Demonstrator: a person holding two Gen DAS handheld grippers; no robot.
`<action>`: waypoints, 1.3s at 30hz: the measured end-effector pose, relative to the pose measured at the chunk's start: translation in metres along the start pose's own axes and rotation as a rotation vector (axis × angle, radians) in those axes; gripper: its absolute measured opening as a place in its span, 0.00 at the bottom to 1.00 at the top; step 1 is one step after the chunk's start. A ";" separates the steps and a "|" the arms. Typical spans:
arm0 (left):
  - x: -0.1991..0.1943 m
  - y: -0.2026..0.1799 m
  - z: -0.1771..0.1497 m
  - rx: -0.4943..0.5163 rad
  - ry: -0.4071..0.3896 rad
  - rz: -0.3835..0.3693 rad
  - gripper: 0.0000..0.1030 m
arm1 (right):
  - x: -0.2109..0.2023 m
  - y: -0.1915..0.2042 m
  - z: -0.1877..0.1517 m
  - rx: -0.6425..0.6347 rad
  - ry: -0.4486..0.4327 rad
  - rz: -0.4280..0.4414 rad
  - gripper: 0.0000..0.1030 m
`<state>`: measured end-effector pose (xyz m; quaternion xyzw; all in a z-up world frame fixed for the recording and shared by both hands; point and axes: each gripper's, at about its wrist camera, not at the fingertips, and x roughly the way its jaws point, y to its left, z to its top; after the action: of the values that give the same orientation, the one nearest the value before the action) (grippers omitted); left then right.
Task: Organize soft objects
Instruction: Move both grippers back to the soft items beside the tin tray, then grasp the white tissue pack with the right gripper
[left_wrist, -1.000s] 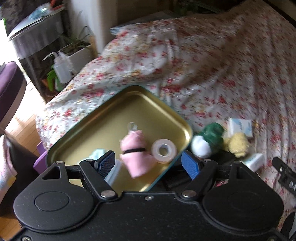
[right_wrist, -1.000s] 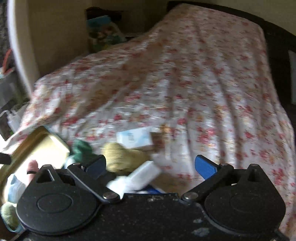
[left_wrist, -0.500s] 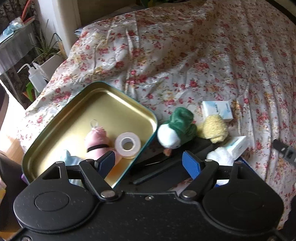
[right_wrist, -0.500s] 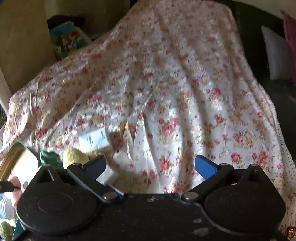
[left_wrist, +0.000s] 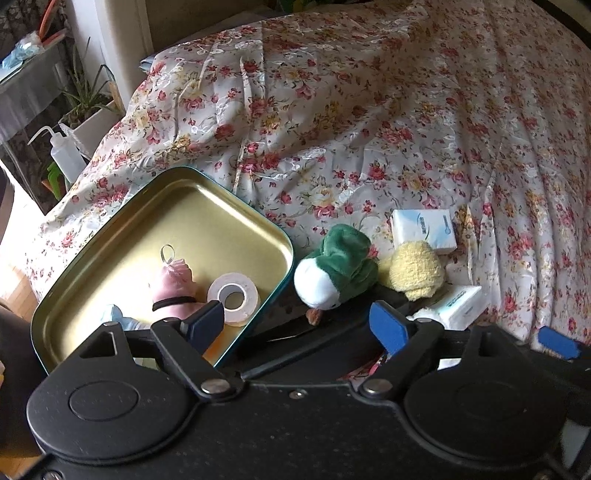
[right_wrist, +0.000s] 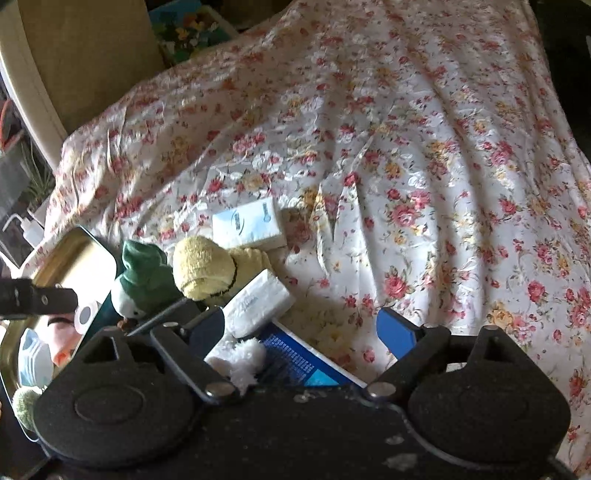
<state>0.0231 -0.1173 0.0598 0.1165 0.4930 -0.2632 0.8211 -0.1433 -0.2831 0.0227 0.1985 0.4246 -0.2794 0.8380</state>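
Note:
A gold tin tray lies on the floral bedspread and holds a pink soft toy, a tape roll and a pale blue mask. Just right of the tray lies a green and white plush bird, then a yellow plush. My left gripper hovers before the bird, its jaws opening and gripping nothing. My right gripper is closing over a tissue pack, a white fluffy piece and a blue booklet. Its pads press on none of them.
A second tissue pack lies behind the yellow plush. The wrinkled bedspread stretches far and right. Off the bed's left edge stand a squeeze bottle and a potted plant. The left gripper's arm reaches over the tray.
The left gripper shifted right from over the tray toward the green bird and its jaws widened. The right gripper tipped down toward the pile of tissue packs and its jaws narrowed.

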 end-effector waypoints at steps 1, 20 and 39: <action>-0.001 0.000 0.001 -0.003 0.000 -0.002 0.81 | 0.003 0.003 0.000 -0.016 0.005 -0.003 0.87; -0.013 0.005 0.004 -0.028 0.001 -0.071 0.81 | 0.038 -0.057 0.026 0.262 0.012 -0.366 0.84; -0.005 0.003 0.011 -0.026 0.007 -0.058 0.81 | 0.096 -0.013 0.028 0.234 0.270 -0.212 0.87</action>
<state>0.0313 -0.1187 0.0694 0.0923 0.5026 -0.2799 0.8127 -0.0884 -0.3373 -0.0417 0.2845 0.5161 -0.3844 0.7106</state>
